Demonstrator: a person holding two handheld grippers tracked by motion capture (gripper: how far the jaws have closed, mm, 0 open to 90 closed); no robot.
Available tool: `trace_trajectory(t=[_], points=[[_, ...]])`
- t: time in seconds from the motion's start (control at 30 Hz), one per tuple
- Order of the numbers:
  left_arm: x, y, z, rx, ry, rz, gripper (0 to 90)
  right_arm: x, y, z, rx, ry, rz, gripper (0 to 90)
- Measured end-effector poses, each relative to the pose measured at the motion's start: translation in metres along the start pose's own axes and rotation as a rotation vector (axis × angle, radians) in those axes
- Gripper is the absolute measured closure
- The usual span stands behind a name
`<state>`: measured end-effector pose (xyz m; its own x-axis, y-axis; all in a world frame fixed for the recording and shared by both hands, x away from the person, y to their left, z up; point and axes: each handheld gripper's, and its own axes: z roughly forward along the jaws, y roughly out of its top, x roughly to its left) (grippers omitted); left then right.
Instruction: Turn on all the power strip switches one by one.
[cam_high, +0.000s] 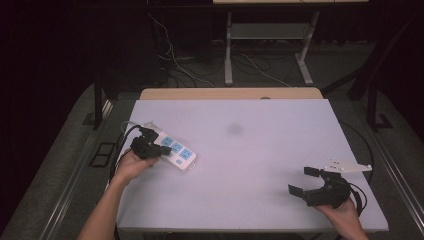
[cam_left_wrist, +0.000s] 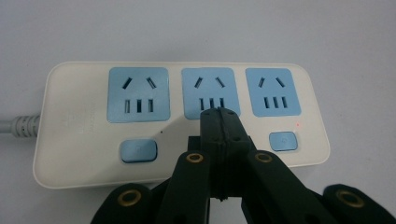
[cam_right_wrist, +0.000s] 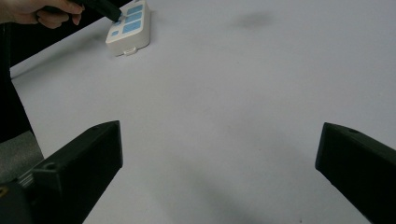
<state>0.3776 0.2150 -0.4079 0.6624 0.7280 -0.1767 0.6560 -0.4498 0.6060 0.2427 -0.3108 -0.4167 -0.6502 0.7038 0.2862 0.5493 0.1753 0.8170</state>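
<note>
Worktop (cam_high: 260, 150): pale, matte, with one faint dark smudge (cam_high: 234, 129) toward 12 o'clock of centre.

Power strip (cam_high: 172, 152): white, three blue socket faces, lying flat at about 9 o'clock on the worktop, near the left edge. Its grey cord (cam_left_wrist: 18, 125) leaves the end nearest that edge. In the left gripper view the strip (cam_left_wrist: 79, 140) shows two blue push buttons, one (cam_left_wrist: 138, 150) below the first socket and one (cam_left_wrist: 283, 141) below the third; a small red light (cam_left_wrist: 297, 124) glows just above the latter.

Left claw (cam_high: 150, 147): held in the person's left hand (cam_high: 129, 167), jaws pressed together with nothing between them. The joined tip (cam_left_wrist: 219, 119) sits over the lower edge of the middle socket face (cam_left_wrist: 210, 91); contact with the strip is probable but cannot be confirmed from this angle.

Right claw (cam_high: 306, 181): held in the right hand (cam_high: 345, 210) at about 4 o'clock on the worktop, well apart from the strip. Jaws spread wide, empty, over bare worktop. From the right gripper view the strip (cam_right_wrist: 130, 27) lies at 11 o'clock.
</note>
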Motion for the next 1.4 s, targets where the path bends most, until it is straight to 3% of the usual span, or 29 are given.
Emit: trace_trajectory(t=[0.13,0.47,0.7,0.9,1.17,1.4], points=[[0.001,-0.004,0.001,-0.022,-0.001,-0.016,89.9,0.0,0.0,0.0,-0.005,0.0,-0.003,0.5],[-0.002,-0.002,0.003,-0.001,0.016,-0.027,90.0,0.002,0.001,0.0,-0.004,0.003,-0.01,0.5],[-0.002,-0.001,0.003,0.007,0.02,-0.02,90.0,0.001,0.001,0.0,-0.004,0.004,-0.011,0.5],[-0.008,0.0,0.003,0.01,0.057,0.004,89.9,0.0,0.001,-0.001,-0.004,0.0,-0.009,0.5],[-0.008,0.001,0.002,0.008,0.046,0.005,89.8,0.0,0.0,0.0,-0.002,-0.001,-0.004,0.5],[-0.011,0.004,-0.003,0.008,0.037,0.038,89.8,-0.001,0.0,0.0,-0.002,-0.001,-0.005,0.5]])
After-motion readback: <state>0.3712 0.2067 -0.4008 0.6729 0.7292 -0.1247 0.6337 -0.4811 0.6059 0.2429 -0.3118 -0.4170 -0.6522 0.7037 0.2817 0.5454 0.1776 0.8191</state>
